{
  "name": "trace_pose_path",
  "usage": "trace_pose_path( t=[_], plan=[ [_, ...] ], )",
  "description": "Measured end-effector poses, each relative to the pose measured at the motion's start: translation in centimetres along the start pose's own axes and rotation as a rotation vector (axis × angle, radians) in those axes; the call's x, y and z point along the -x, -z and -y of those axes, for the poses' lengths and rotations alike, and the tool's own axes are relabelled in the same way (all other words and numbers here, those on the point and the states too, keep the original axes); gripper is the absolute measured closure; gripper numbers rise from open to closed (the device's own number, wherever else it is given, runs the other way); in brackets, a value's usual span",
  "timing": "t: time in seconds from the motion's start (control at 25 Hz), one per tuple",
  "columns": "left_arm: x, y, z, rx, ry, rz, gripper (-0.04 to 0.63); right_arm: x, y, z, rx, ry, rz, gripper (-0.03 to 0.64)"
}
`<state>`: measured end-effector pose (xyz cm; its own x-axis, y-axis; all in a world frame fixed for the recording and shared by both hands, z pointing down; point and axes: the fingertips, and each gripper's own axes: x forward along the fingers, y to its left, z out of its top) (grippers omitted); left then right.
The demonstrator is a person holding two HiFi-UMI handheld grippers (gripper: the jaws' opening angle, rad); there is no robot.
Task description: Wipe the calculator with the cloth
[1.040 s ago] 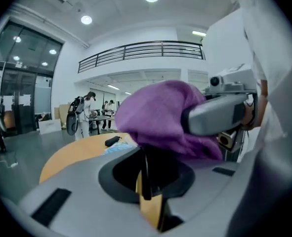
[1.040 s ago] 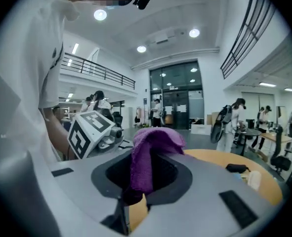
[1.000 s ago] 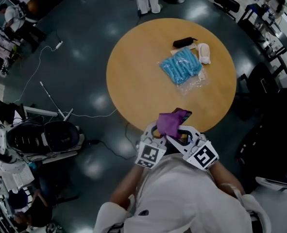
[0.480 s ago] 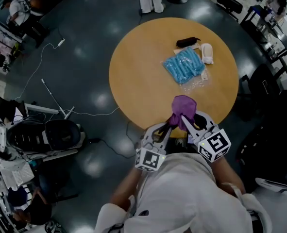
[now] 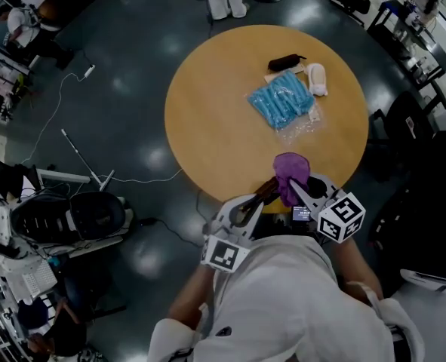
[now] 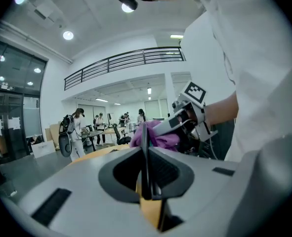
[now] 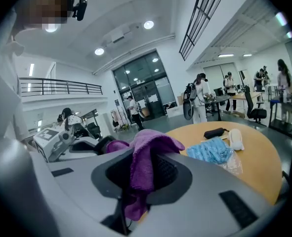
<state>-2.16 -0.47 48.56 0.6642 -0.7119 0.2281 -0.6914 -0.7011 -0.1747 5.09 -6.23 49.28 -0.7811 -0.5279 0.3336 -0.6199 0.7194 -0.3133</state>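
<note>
Recorder: Status of the left gripper?

Observer: Jaws are clamping the calculator edge-on. In the left gripper view it is showing as a thin dark slab standing upright between the pads.

Recorder: Where is the calculator sitting?

Observer: It is being held at the near edge of the round wooden tabletop, close in front of the person. Whether its lower edge is touching the wood, I cannot tell.

Recorder: Right gripper?

Observer: Jaws are pinching the purple cloth. The fabric is bunching up above the pads and drooping below them.

Recorder: Is the cloth lying against the calculator?

Observer: In the head view the bunch is overlapping the calculator's far end, and the two grippers are angling in toward each other. Actual contact is not resolving in any view.

Recorder: Anything else on the tabletop?

Observer: Three items are lying on the far half. A clear bag of blue crumpled items is sitting nearest the middle. A black pouch is lying just beyond it. A white rolled item is lying beside the pouch. All three are well apart from both grippers.
</note>
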Motion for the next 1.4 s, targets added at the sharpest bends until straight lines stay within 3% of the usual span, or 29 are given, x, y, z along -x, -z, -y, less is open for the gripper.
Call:
trace_pose_path(
  t=[0.24, 0.48, 0.6, 0.68, 0.76, 0.84, 1.0, 1.2, 1.4],
  plan=[
    [0.5, -0.7, 0.0, -0.047, 0.032, -0.008, 0.549, 0.4, 3.5, 2.1, -0.046, 0.017, -0.077, 0.541],
    [0.8, -0.7, 0.9, -0.14, 0.096, -0.026, 0.549, -0.6, 8.7, 2.9, -0.047, 0.001, -0.221, 0.541],
    [1.2, -0.8, 1.5, -0.249, 0.138, -0.029, 0.549, -0.3, 10.2, 4.0, -0.029, 0.015, -0.283, 0.541],
    [1.3, -0.2, 1.8, -0.394, 0.168, -0.046, 0.549, 0.6, 9.0, 5.0, -0.014, 0.005, -0.262, 0.541],
    [1.2, 1.1, 2.3, -0.599, 0.217, -0.071, 0.549, 1.7, 5.9, 4.5, 0.043, -0.089, -0.205, 0.541],
    [0.9, 2.7, 2.5, -0.784, 0.28, -0.076, 0.549, 2.6, 2.2, 2.1, 0.153, -0.241, -0.15, 0.541],
    [0.3, 4.6, 2.8, -1.051, 0.4, -0.044, 0.549, 2.5, -0.9, -3.7, 0.345, -0.463, -0.137, 0.541],
    [0.0, 2.7, 3.5, -1.14, 0.451, 0.027, 0.549, 1.6, 0.5, -8.6, 0.393, -0.647, -0.184, 0.541],
    [0.9, -0.2, 5.0, -1.256, 0.459, 0.123, 0.549, 1.6, -0.8, -9.8, 0.335, -0.738, -0.174, 0.541]
  ],
)
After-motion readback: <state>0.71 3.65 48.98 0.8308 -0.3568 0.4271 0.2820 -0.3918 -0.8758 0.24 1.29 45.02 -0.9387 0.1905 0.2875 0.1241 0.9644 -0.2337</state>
